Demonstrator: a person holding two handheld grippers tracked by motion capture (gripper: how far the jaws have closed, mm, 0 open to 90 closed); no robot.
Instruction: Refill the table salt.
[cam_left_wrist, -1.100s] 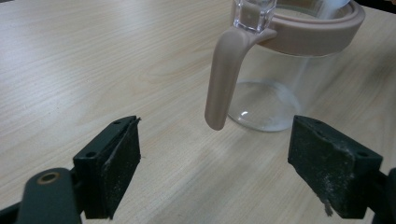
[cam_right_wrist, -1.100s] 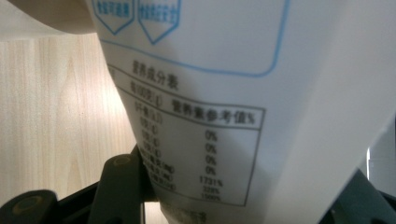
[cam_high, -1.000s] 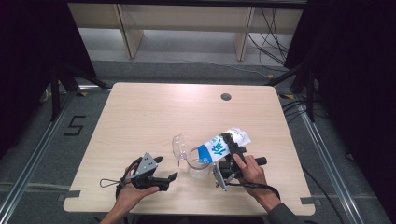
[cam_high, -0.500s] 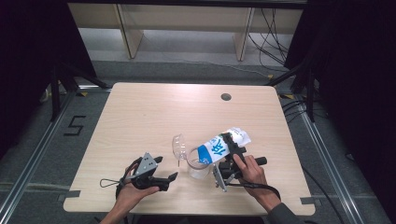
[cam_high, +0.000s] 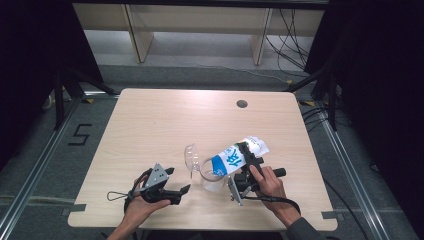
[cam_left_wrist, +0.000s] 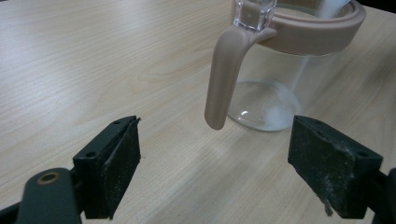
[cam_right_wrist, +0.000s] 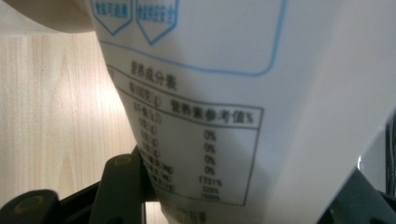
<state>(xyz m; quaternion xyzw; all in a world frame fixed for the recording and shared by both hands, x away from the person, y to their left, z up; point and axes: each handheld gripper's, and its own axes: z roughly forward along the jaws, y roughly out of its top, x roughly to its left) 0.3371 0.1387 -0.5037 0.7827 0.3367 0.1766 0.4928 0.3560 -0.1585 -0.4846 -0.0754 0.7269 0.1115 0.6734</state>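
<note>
A clear glass jar (cam_high: 211, 176) (cam_left_wrist: 275, 79) with a tan rim and tan clasp arm (cam_left_wrist: 224, 79) stands near the table's front middle, its clear lid (cam_high: 191, 156) swung open to the left. A white-and-blue bag (cam_high: 236, 157) (cam_right_wrist: 224, 102) is tilted mouth-down over the jar, and white grains lie in the jar's bottom (cam_left_wrist: 279, 112). My right gripper (cam_high: 247, 167) (cam_right_wrist: 243, 205) is shut on the bag. My left gripper (cam_high: 179, 186) (cam_left_wrist: 215, 177) stands open on the table just left of the jar, jaws apart and holding nothing.
The wooden table (cam_high: 150, 125) has a round cable hole (cam_high: 242, 104) at the back right. Metal floor rails (cam_high: 30, 165) run along both sides. Shelf legs (cam_high: 135, 35) and cables (cam_high: 285, 45) lie beyond the far edge.
The bag has tipped a little further down over the jar. The left gripper has stayed where it was.
</note>
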